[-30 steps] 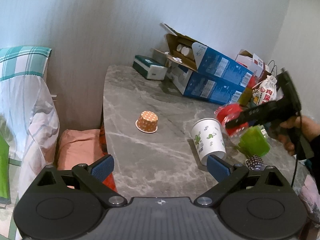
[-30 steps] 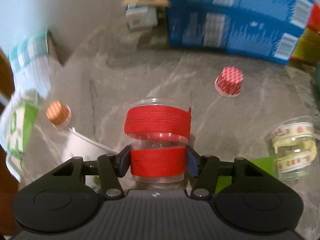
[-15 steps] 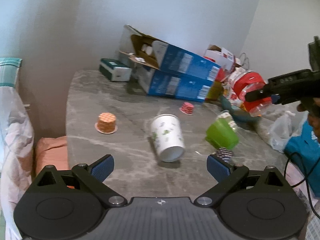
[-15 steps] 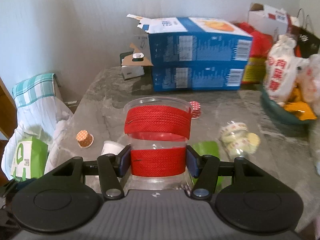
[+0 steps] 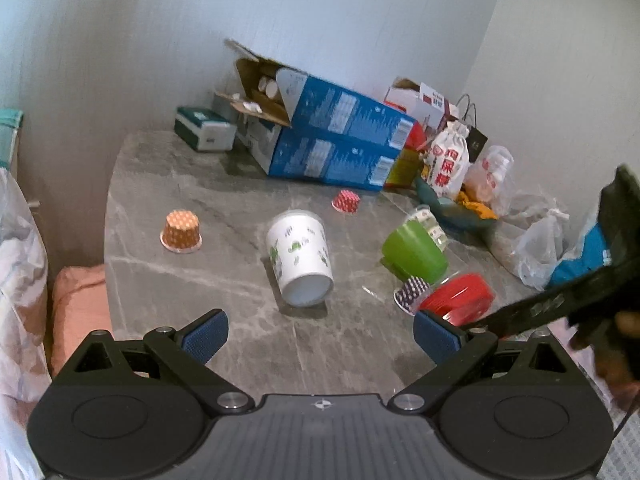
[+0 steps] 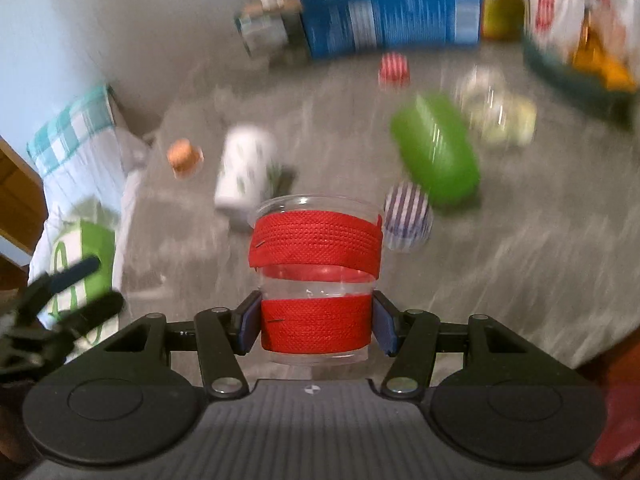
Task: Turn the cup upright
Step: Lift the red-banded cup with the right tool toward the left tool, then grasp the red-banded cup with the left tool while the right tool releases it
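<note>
Since half a second ago the right tool point(image 6: 316, 322) has swung down toward the grey marbled surface point(image 5: 172, 280), its pads clamped on the clear plastic cup wrapped in red woven bands point(image 6: 316, 276). That cup sits rim-forward along the tool's axis and, seen from the left wrist, hangs low over the near right edge point(image 5: 460, 300), just beside a green plastic cup on its side point(image 5: 414, 250). The left tool point(image 5: 320, 336) is spread wide and empty, a toppled white printed paper cup point(image 5: 300, 262) lying ahead of it. Blue cartons point(image 5: 332, 148) line the wall.
</note>
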`<state>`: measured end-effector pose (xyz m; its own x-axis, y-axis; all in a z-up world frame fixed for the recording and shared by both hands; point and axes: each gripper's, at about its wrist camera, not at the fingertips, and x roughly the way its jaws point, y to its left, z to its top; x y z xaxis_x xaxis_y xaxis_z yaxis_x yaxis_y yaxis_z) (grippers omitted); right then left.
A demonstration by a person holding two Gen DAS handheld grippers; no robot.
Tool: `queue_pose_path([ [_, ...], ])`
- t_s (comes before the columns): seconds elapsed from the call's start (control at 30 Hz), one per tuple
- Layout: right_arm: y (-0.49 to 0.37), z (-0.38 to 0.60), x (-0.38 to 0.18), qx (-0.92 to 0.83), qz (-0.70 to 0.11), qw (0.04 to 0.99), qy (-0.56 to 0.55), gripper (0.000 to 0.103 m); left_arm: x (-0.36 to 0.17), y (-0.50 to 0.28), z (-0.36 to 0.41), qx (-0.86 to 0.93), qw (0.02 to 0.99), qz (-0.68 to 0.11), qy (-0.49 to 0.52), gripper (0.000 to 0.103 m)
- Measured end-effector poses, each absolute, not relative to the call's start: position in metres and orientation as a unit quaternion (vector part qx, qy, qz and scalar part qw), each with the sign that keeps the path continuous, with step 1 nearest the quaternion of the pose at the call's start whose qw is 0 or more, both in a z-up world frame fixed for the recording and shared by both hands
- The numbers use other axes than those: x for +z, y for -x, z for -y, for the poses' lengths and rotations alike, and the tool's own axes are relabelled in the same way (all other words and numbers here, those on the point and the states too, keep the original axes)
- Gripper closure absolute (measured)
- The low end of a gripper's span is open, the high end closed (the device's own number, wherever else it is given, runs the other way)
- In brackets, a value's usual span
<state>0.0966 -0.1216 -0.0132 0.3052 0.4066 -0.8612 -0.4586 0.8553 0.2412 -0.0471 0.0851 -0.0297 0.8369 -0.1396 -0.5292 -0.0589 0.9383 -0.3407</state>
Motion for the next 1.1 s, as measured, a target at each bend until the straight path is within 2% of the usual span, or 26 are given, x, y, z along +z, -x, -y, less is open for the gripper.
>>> queue_pose_path([
  [0.23,-0.085,0.108,-0.049,0.258,-0.54,0.801,0.033,0.045,-0.035,0.042,-0.083,-0.054,0.925,-0.31,0.212,0.003],
  [0.47,-0.072,0.108,-0.064,0.262,-0.538,0.801,0.025,0.041,-0.046,0.013,-0.069,-0.096,0.886,-0.378,0.251,0.003],
  [0.63,-0.067,0.111,-0.064,0.271,-0.528,0.805,0.022,0.033,-0.053,-0.018,-0.056,-0.111,0.859,-0.422,0.267,0.003],
  [0.8,-0.064,0.119,-0.064,0.279,-0.519,0.808,0.015,0.03,-0.06,-0.043,-0.034,-0.126,0.837,-0.467,0.256,0.003],
  [1.1,-0.057,0.148,-0.062,0.303,-0.505,0.808,-0.013,0.027,-0.073,-0.074,0.0,-0.098,0.823,-0.505,0.242,0.011],
])
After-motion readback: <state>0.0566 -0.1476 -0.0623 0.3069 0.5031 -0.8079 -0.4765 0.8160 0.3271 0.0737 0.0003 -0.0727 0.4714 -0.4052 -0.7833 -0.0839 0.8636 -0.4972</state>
